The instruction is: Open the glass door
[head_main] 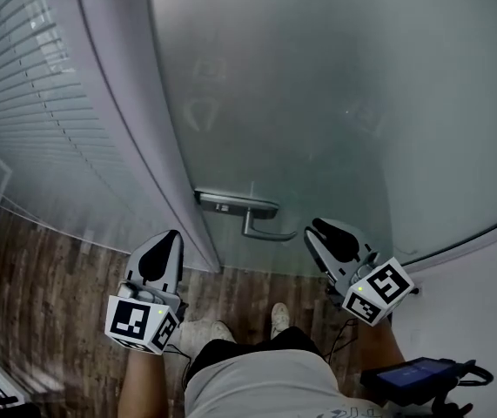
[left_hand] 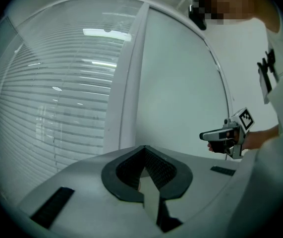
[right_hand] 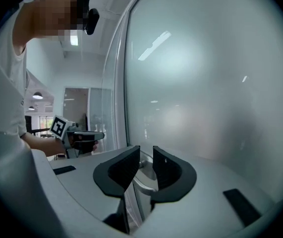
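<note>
Door inspection: right gripper (head_main: 318,231) at the lever handle (head_main: 261,225), left gripper (head_main: 165,242) idle.

I see the frosted glass door (head_main: 335,103) closed against its grey frame (head_main: 135,129), with the lever near that edge. My right gripper sits just beside the lever's free end. Its jaws are spread and the metal shows in the gap, with neither pad pressing on it. My left gripper is low before the frame, with its jaws pressed together and empty.
</note>
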